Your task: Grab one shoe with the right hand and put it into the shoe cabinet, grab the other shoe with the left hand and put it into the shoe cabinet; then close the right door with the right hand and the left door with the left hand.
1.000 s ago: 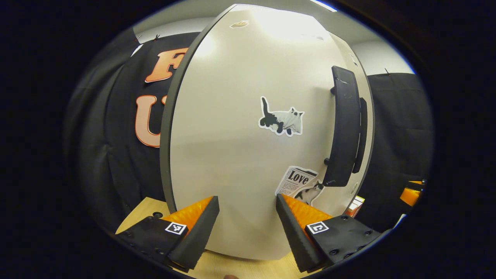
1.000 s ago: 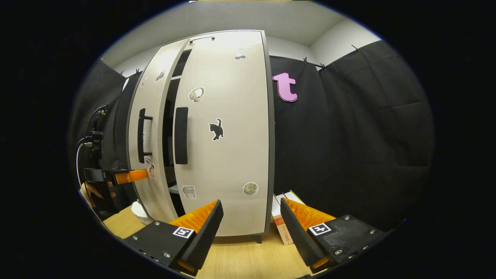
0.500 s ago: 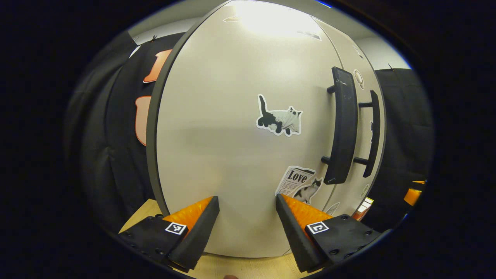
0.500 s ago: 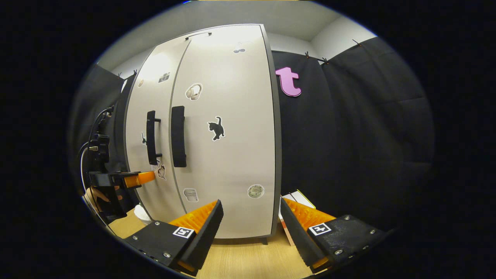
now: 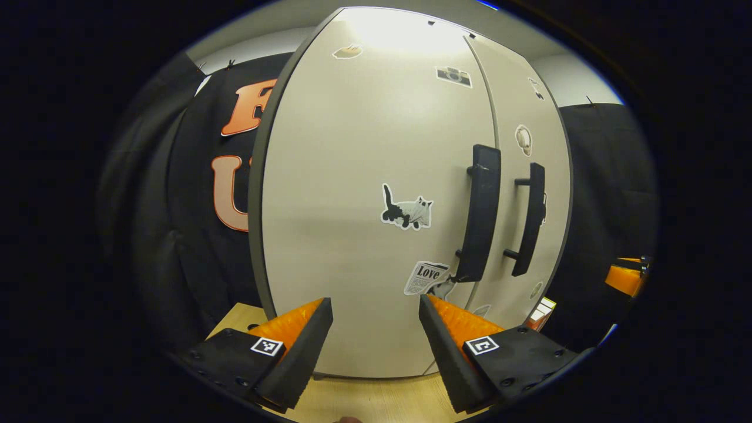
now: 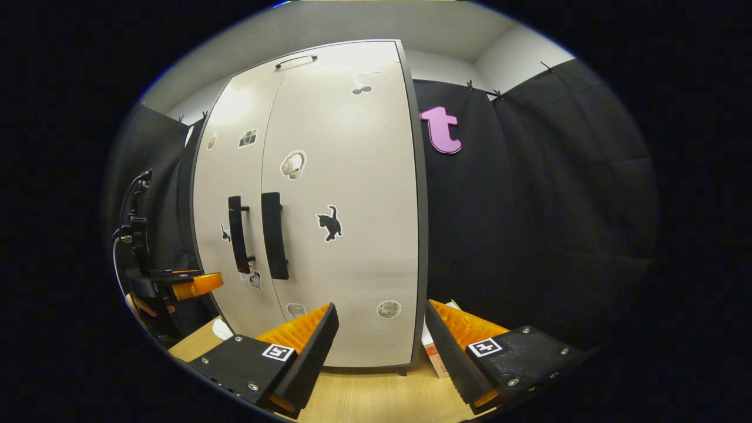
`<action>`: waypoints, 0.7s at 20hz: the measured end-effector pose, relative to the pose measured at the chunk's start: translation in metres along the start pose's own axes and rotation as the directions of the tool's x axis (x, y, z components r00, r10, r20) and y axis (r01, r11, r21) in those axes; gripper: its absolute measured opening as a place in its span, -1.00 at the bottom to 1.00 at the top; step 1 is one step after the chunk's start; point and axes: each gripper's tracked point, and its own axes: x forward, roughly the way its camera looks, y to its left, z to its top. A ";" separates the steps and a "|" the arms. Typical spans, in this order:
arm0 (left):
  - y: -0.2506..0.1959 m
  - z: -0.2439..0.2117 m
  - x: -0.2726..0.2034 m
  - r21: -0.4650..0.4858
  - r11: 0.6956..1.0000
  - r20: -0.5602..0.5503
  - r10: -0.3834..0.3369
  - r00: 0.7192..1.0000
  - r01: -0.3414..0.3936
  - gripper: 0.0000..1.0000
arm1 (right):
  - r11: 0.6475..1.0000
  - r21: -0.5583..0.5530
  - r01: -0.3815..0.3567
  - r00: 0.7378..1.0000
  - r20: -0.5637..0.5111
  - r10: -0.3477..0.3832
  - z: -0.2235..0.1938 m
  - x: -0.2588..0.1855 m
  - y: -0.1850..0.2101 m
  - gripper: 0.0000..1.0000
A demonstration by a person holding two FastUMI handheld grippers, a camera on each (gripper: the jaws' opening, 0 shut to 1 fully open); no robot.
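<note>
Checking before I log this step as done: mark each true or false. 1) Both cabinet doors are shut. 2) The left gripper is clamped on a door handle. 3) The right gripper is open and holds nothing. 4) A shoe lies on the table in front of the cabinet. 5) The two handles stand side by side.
1) True: left door and right door meet with no gap.
2) False: the left gripper is open, off the left handle.
3) True: the right gripper is open and holds nothing.
4) False: I see no shoe there.
5) True: the right handle stands beside the left one.
</note>
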 end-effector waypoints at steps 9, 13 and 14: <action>0.062 0.068 -0.100 -0.053 0.997 0.052 0.067 0.996 -0.064 0.94 | 1.000 -0.030 0.004 0.999 0.045 -0.003 0.060 -0.029 -0.014 0.83; 0.101 0.100 -0.144 0.019 0.988 0.111 0.151 0.982 -0.154 0.89 | 0.999 -0.029 0.015 0.997 0.076 -0.013 0.080 -0.040 -0.020 0.83; 0.110 0.107 -0.154 0.025 0.984 0.126 0.171 0.977 -0.175 0.94 | 0.999 -0.028 0.019 0.996 0.086 -0.017 0.085 -0.043 -0.021 0.83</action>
